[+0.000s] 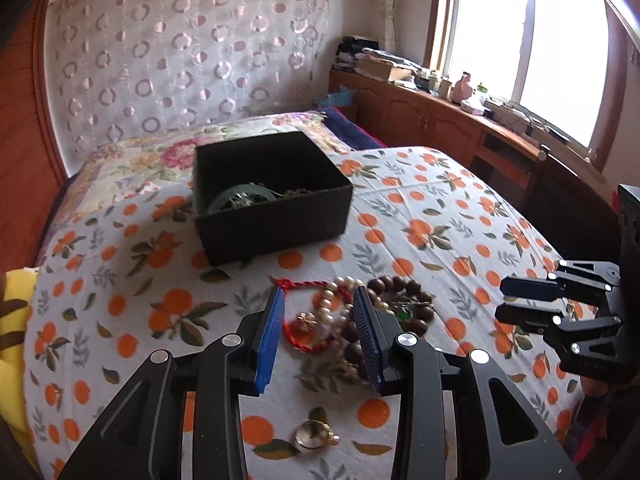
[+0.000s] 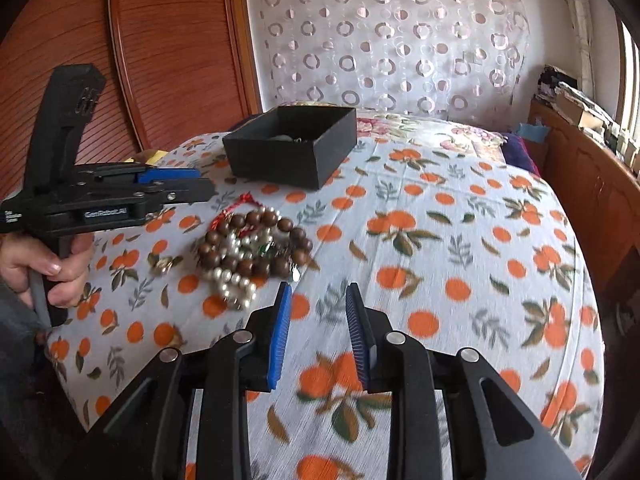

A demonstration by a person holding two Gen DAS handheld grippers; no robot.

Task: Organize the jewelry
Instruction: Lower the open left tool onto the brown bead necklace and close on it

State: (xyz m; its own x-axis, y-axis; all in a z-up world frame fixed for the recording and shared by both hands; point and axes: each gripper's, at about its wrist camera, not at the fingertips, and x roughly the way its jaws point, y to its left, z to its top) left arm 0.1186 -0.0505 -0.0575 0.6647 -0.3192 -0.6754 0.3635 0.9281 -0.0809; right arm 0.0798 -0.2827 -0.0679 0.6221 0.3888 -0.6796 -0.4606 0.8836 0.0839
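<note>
Left tongs (image 1: 318,308) parted, black box (image 1: 276,224) holding bangle (image 1: 240,198), chains

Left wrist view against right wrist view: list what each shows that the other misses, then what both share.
Only the left wrist view shows the ring on the sheet and a green bangle inside the black box. Only the right wrist view shows the hand gripping the left gripper. Both show the box, the brown bead bracelet, the pearl strand and the red cord.

Daylight from blown-out window (image 1: 520,40); soft shadows; fisheye bending at edges; right view motion-blurred.
</note>
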